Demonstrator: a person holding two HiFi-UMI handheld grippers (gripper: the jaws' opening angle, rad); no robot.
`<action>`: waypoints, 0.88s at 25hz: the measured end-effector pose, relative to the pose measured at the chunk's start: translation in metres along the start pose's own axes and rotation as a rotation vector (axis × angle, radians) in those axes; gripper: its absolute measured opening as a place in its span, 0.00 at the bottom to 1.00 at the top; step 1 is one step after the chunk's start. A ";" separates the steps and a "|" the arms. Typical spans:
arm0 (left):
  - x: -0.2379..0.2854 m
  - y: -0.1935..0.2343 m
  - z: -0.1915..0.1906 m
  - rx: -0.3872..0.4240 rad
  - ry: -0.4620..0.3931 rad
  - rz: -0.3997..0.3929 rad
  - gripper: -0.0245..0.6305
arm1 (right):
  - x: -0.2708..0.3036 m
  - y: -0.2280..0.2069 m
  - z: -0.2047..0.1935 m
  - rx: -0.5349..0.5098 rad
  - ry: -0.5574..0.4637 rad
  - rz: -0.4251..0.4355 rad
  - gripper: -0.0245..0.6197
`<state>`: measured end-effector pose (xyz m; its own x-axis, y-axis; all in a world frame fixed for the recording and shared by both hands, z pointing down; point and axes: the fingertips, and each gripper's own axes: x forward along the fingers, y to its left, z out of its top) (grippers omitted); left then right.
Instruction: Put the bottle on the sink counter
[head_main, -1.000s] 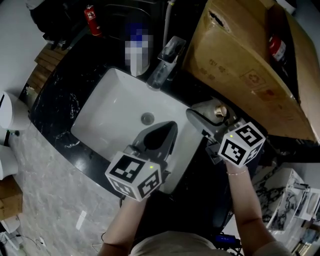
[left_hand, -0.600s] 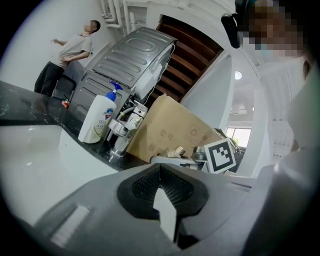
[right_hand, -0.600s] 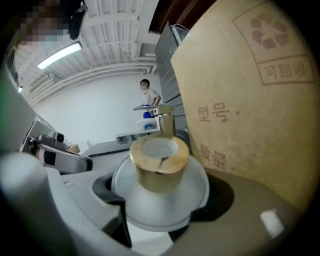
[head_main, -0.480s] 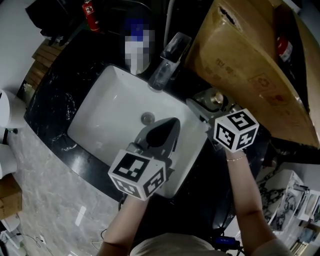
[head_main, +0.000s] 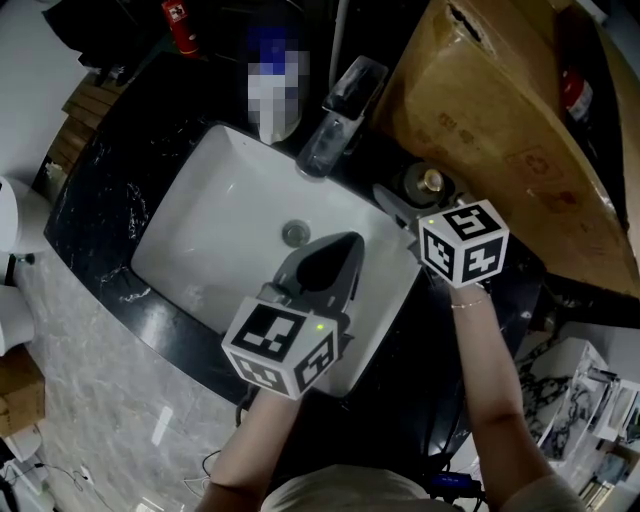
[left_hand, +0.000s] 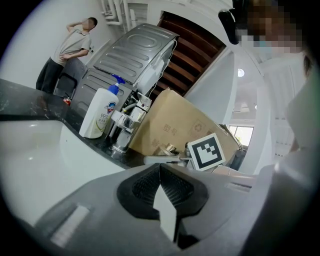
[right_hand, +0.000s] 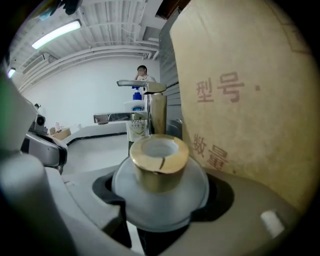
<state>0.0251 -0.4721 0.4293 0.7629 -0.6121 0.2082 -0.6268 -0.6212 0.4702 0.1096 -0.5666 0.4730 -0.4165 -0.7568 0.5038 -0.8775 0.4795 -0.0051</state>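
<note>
A small frosted bottle (head_main: 430, 183) with a gold cap sits between the jaws of my right gripper (head_main: 412, 196), which is shut on its round body. It is over the black counter (head_main: 110, 190) right of the faucet, close against the cardboard box; whether it touches the counter I cannot tell. In the right gripper view the bottle (right_hand: 159, 175) fills the space between the jaws of the right gripper (right_hand: 160, 205), cap toward the camera. My left gripper (head_main: 352, 243) hovers over the white sink basin (head_main: 210, 230), shut and empty; the left gripper (left_hand: 160, 167) shows its tips meeting.
A chrome faucet (head_main: 338, 118) stands behind the basin, with a white pump bottle (head_main: 272, 95) to its left. The large cardboard box (head_main: 490, 120) crowds the counter's right side. A red extinguisher (head_main: 178, 22) is at the back. A person (left_hand: 70, 50) stands far off.
My right gripper has carried the bottle farther back along the counter beside the box, sinking and rolling its marker cube. The left gripper has hardly shifted over the basin.
</note>
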 end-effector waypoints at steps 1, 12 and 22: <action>0.000 0.000 0.000 0.000 -0.001 0.000 0.05 | 0.002 -0.001 0.000 -0.008 0.009 -0.006 0.56; -0.001 0.000 -0.001 -0.004 0.005 0.000 0.05 | 0.007 -0.007 0.005 0.038 0.006 -0.062 0.57; -0.007 -0.001 0.001 -0.016 -0.001 0.002 0.05 | -0.003 -0.004 0.009 0.046 -0.005 -0.078 0.59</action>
<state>0.0205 -0.4679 0.4268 0.7617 -0.6138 0.2077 -0.6254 -0.6124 0.4835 0.1126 -0.5703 0.4636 -0.3479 -0.7933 0.4996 -0.9171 0.3986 -0.0057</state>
